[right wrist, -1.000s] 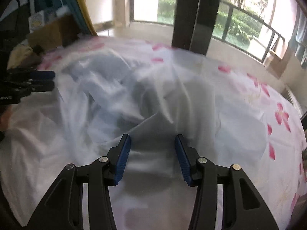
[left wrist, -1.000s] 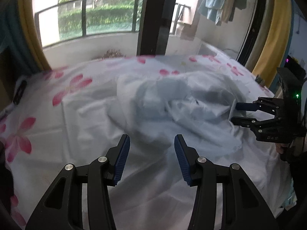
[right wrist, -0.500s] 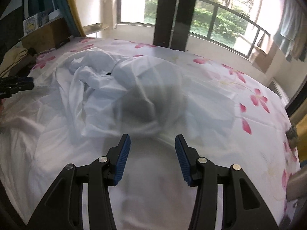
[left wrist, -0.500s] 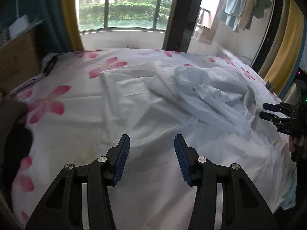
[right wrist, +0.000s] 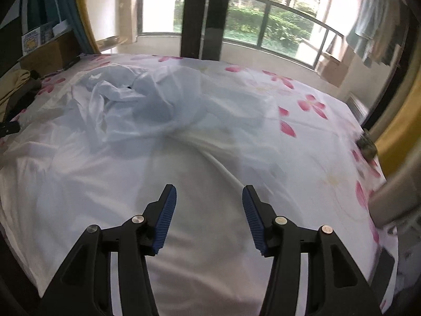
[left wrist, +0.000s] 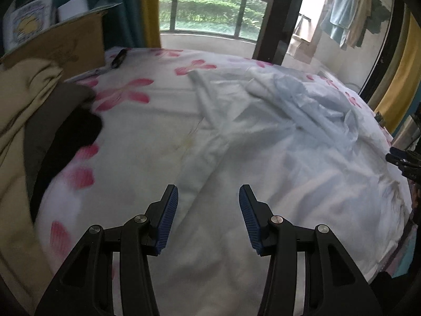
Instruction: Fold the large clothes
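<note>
A large pale blue-white garment (left wrist: pixel 302 121) lies crumpled on a bed with a white, pink-flowered sheet (left wrist: pixel 136 97). In the right wrist view the same garment (right wrist: pixel 136 102) is bunched at the left-centre of the bed. My left gripper (left wrist: pixel 208 197) hovers open over the garment's near left edge, with nothing between its blue pads. My right gripper (right wrist: pixel 209 197) hangs over the smooth near part of the cloth; its jaws are opening and nothing is between them. The right gripper's tips (left wrist: pixel 400 159) show at the far right of the left wrist view.
A pile of tan and dark clothes (left wrist: pixel 39 121) lies at the bed's left side, beside a cardboard box (left wrist: pixel 60 42). A dark remote-like object (left wrist: pixel 118 58) rests at the far left corner. Balcony windows (right wrist: pixel 236 18) stand behind. A yellow curtain (right wrist: pixel 400 121) hangs at the right.
Both grippers have drawn apart sideways: the left now looks over the garment's left edge and the clothes pile, the right over its right part. The right jaws have widened slightly.
</note>
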`<action>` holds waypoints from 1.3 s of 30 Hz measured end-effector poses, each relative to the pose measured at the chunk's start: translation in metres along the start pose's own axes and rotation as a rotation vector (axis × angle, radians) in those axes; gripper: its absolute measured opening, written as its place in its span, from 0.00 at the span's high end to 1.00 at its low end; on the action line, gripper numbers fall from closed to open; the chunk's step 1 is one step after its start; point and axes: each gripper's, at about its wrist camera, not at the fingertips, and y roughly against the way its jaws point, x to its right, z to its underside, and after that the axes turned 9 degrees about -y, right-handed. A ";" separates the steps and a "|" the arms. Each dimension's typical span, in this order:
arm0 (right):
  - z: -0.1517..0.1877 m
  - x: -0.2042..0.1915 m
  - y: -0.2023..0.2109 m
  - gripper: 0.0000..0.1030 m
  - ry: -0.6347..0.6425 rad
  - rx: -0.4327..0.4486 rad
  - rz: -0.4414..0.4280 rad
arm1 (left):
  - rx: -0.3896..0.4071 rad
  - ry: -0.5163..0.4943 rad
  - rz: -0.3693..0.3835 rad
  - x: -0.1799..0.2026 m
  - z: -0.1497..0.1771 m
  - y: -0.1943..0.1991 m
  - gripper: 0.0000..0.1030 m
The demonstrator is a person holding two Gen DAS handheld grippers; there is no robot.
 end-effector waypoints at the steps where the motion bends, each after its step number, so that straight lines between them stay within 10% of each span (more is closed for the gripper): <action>1: 0.004 0.004 0.002 0.48 -0.010 -0.001 0.008 | -0.004 0.007 -0.007 -0.002 0.005 0.003 0.47; 18: 0.068 0.074 0.036 0.46 -0.161 -0.026 0.159 | 0.045 0.117 -0.084 -0.027 0.070 0.056 0.37; 33: 0.117 0.108 0.063 0.41 -0.293 0.004 0.117 | 0.017 -0.041 -0.147 0.001 0.094 0.055 0.31; 37: 0.124 0.105 0.065 0.48 -0.285 0.039 0.105 | 0.024 -0.077 -0.136 0.007 0.097 0.060 0.62; 38: 0.125 0.103 0.067 0.73 -0.280 0.046 0.098 | 0.026 -0.081 -0.124 0.008 0.097 0.061 0.92; 39: 0.124 0.102 0.068 0.97 -0.281 0.048 0.080 | 0.021 -0.077 -0.110 0.008 0.098 0.062 0.94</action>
